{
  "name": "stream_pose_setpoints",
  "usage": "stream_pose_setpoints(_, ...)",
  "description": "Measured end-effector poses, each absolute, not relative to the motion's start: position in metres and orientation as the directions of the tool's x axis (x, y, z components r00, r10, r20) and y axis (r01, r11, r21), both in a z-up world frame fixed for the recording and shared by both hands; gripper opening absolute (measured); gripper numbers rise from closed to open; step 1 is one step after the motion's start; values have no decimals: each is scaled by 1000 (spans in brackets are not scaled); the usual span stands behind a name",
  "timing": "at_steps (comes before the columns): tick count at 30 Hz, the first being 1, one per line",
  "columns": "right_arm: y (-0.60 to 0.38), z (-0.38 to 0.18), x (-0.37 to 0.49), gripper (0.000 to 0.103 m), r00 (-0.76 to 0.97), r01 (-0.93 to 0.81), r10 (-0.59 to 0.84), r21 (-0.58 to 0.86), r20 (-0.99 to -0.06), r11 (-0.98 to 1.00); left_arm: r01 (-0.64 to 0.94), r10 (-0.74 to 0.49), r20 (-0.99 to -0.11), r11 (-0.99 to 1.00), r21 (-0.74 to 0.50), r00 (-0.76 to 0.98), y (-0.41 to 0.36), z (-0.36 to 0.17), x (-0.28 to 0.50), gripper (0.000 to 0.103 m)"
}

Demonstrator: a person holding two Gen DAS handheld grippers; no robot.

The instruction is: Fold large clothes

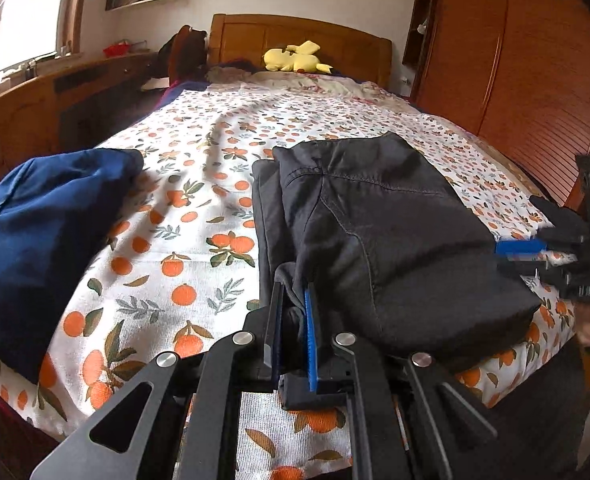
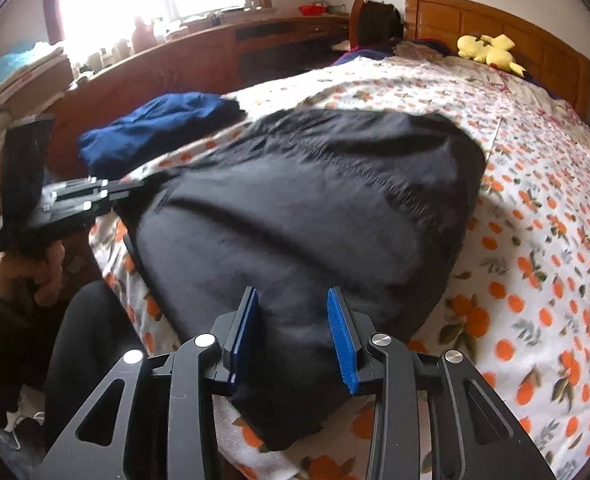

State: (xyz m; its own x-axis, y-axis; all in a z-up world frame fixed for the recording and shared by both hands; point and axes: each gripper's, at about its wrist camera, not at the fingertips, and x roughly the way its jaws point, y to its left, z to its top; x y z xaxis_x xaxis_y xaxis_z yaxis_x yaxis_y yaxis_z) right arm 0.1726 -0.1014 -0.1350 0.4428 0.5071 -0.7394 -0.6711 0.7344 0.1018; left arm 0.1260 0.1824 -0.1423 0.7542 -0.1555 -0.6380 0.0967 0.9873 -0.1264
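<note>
A black garment (image 1: 383, 220), folded into a thick pad with a seam across it, lies on the bed near its foot. My left gripper (image 1: 293, 304) is shut on the near left edge of its top layer, with a narrow strip of fabric pinched between the pads. The right wrist view shows this gripper (image 2: 135, 190) reaching into the garment (image 2: 303, 208) from the left. My right gripper (image 2: 295, 332) has its blue pads partly apart, and a thick fold of the black cloth fills the gap. It meets the garment's right edge in the left wrist view (image 1: 511, 250).
The bed sheet (image 1: 183, 248) has an orange-fruit print. A crumpled dark blue garment (image 1: 43, 220) lies left of the black one. A yellow plush toy (image 1: 295, 58) sits by the wooden headboard (image 1: 255, 34). A wardrobe (image 1: 515, 60) stands right, a long wooden desk (image 2: 183, 56) left. A person's hand (image 2: 43, 272) and dark-clothed leg (image 2: 87, 340) are at the bed's foot.
</note>
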Motion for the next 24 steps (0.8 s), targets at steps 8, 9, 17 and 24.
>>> stream_pose_setpoints(8, -113, -115, 246, 40, 538, -604, 436, 31, -721, 796, 91, -143, -640, 989, -114, 755, 177, -142, 125, 11)
stream_pose_setpoints(9, -114, -116, 261, 41, 545, -591, 425, 28, -723, 806, 92, -145, -640, 989, -116, 755, 177, -142, 125, 11)
stream_pose_setpoints(17, -110, -145, 351, 66, 530, -505, 335, 28, -779, 863, 91, -144, -641, 989, -116, 754, 176, -142, 125, 13)
stream_pose_setpoints(24, -112, -174, 386, 79, 450, -468, 372, 141, -812, 873, 91, -152, -644, 988, -127, 750, 177, -144, 123, 14)
